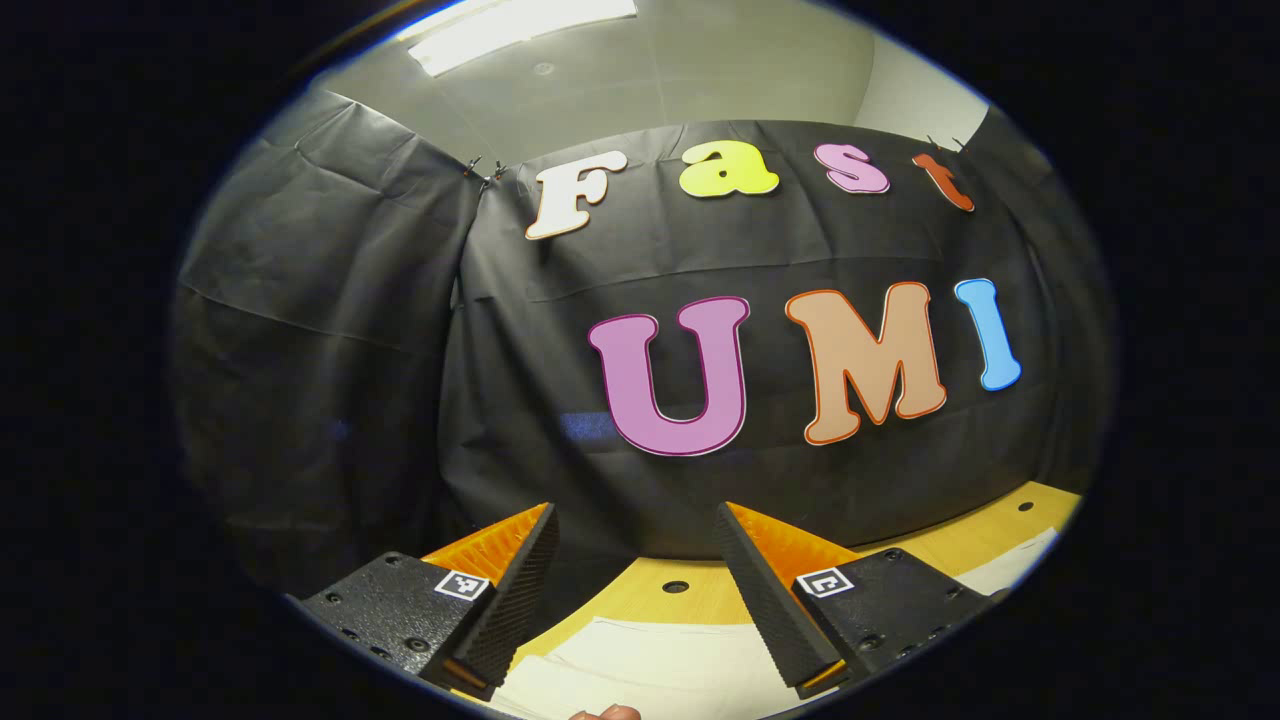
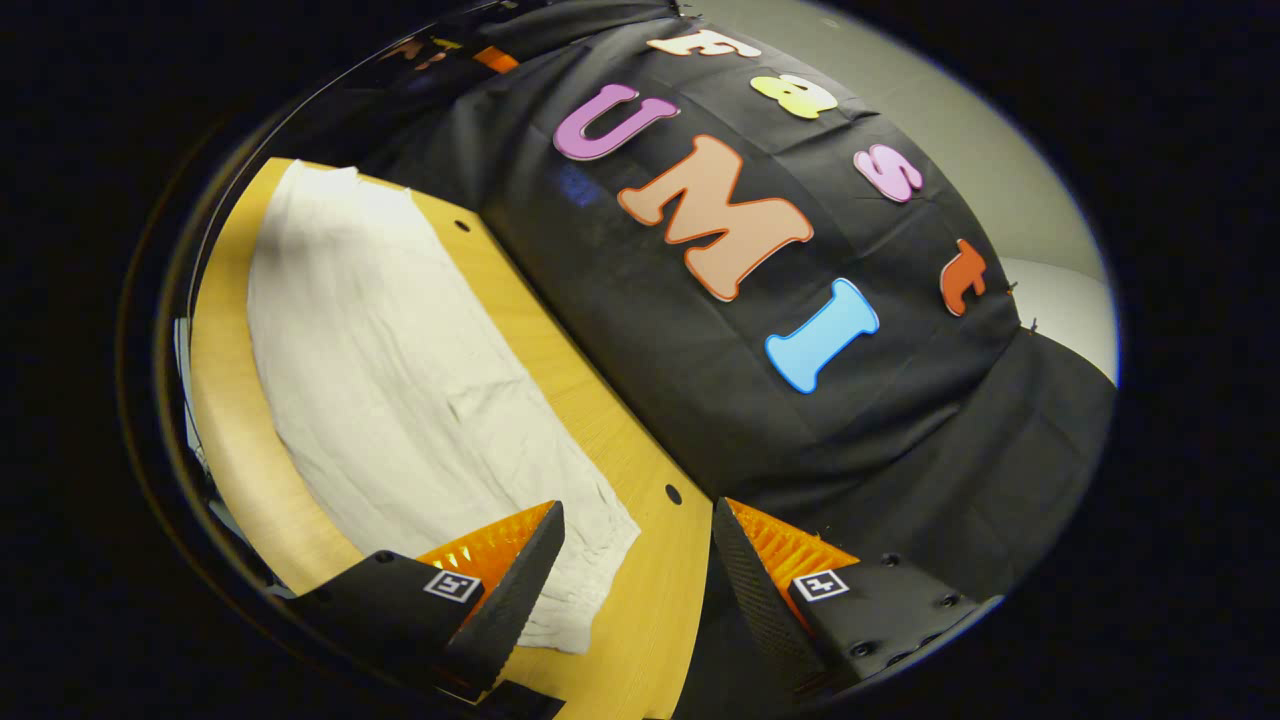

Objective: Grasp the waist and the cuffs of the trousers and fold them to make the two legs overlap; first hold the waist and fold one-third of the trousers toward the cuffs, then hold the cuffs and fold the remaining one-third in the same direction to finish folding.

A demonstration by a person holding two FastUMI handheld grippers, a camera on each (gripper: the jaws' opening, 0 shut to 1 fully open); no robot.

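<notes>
Left gripper [image 1: 636, 560] spread wide, grasping nothing, raised above the wooden table [image 1: 700, 590], pale trousers [image 1: 660, 660] near beneath it, right gripper [image 2: 636, 560] likewise spread wide and unladen, trousers [image 2: 400, 390] laid lengthwise on the table's [image 2: 650, 600] left part, one end near its left finger [image 2: 510, 590]

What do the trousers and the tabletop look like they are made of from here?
The trousers look like thin, matte, off-white woven cloth, maybe cotton or linen: they lie limp with soft creases. The table looks like light wood or a wood-look laminate, smooth with a faint sheen, fine grain lines and small round holes.
</notes>
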